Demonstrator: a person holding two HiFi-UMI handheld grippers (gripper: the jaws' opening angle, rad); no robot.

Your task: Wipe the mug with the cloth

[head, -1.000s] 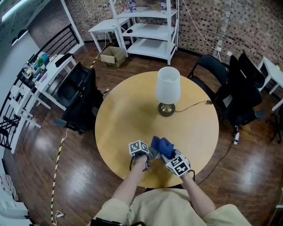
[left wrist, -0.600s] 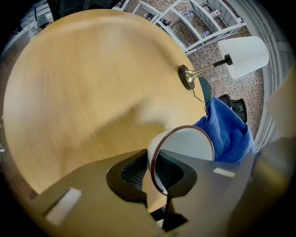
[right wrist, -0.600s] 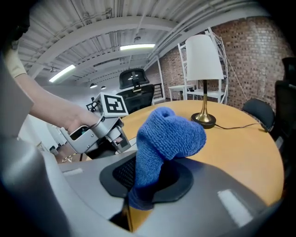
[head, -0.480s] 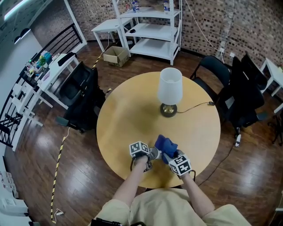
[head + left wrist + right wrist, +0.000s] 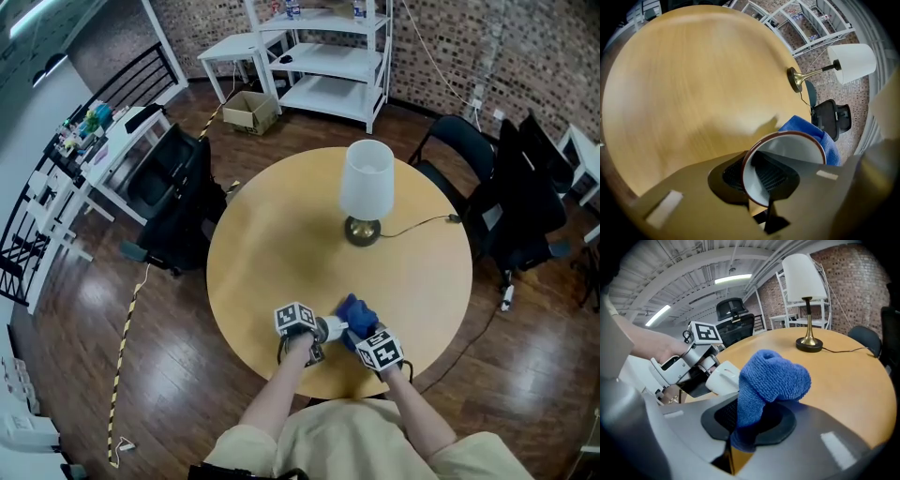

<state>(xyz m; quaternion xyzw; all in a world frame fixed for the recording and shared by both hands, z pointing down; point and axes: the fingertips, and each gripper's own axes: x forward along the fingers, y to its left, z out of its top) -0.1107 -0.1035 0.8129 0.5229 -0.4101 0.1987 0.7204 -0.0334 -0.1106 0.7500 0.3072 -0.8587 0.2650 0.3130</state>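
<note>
Round wood table: near its 6 o'clock edge the white mug was tipped, rim clamped btwn L gripper's jaws. Blue cloth, pinched tight in R gripper, sat against the mug's 3 o'clock side. Lamp stood toward 12 o'clock, black chair off 9 o'clock.

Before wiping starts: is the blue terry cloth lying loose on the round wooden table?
No, the right tool pinches the cloth upright.
</note>
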